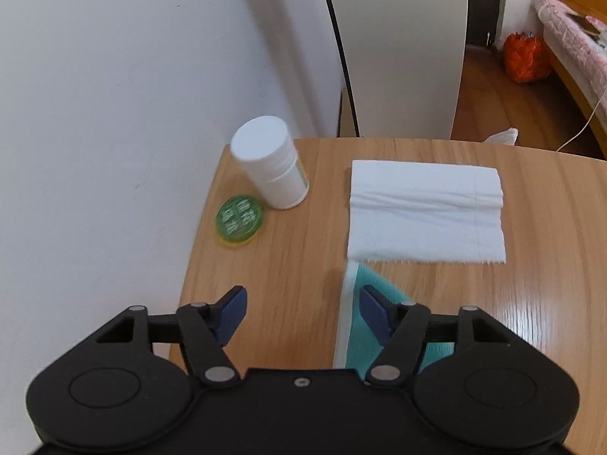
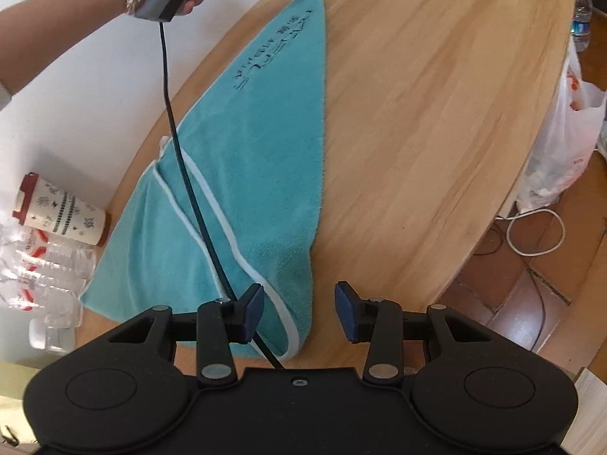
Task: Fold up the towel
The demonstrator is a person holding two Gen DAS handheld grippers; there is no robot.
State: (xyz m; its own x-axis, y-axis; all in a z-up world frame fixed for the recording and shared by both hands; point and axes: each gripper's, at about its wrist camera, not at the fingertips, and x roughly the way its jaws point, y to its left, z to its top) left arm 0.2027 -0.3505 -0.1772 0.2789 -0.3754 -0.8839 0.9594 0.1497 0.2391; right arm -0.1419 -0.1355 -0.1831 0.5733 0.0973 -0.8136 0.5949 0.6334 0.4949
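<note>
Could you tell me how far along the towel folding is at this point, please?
One fold looks done: the towel lies doubled on the table, its white-trimmed edge lying across the top. Both the left gripper and right gripper are open at opposite ends, gripping nothing. Further folding probably remains.

Embossed lettering on the teal towel (image 2: 246,174) is too blurred to read.

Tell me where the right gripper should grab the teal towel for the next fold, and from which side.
Grip the near corner of the teal towel, where its white-trimmed edge curls just ahead of the open right gripper. Probably come straight forward and low: that corner lies flat on the table, so one of the fingers must slide under the hem.
</note>
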